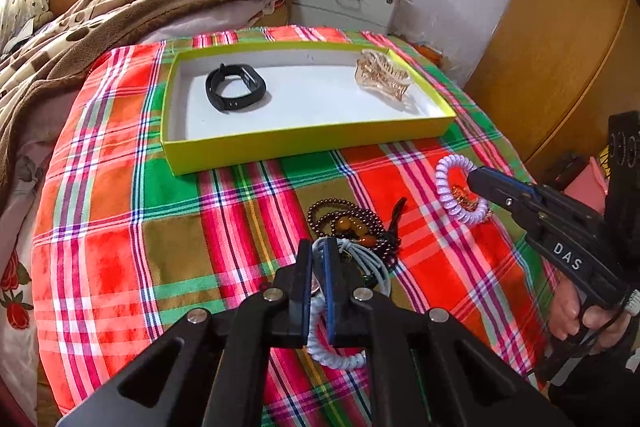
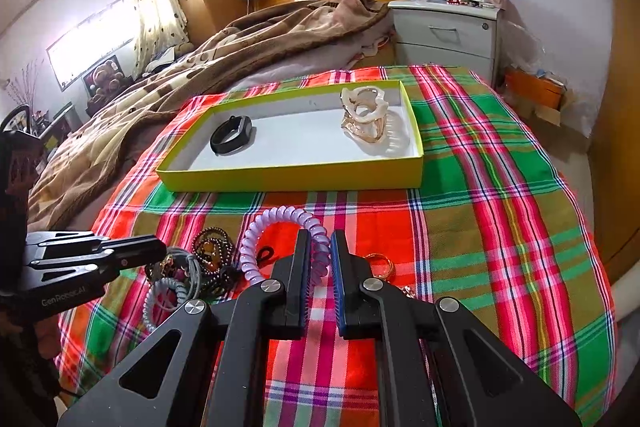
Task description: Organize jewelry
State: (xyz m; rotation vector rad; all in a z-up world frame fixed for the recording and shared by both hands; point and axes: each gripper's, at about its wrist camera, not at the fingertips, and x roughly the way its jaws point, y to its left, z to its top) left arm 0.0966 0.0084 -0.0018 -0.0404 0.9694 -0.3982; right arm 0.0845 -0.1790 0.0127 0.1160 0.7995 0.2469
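Left fingers (image 1: 319, 251) clamped on grey-blue coil tie (image 1: 340, 357), right fingers (image 2: 320, 247) pinching lilac coil tie (image 2: 276, 223)

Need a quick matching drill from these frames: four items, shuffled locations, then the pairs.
Items:
1. black wristband
2. gold hair claw
3. purple coil hair tie
4. pale blue coil hair tie

Locations:
A. between the right gripper fingers
B. left part of the yellow box
C. between the left gripper fingers
D. right part of the yellow box

Pairs: 1-B, 2-D, 3-A, 4-C
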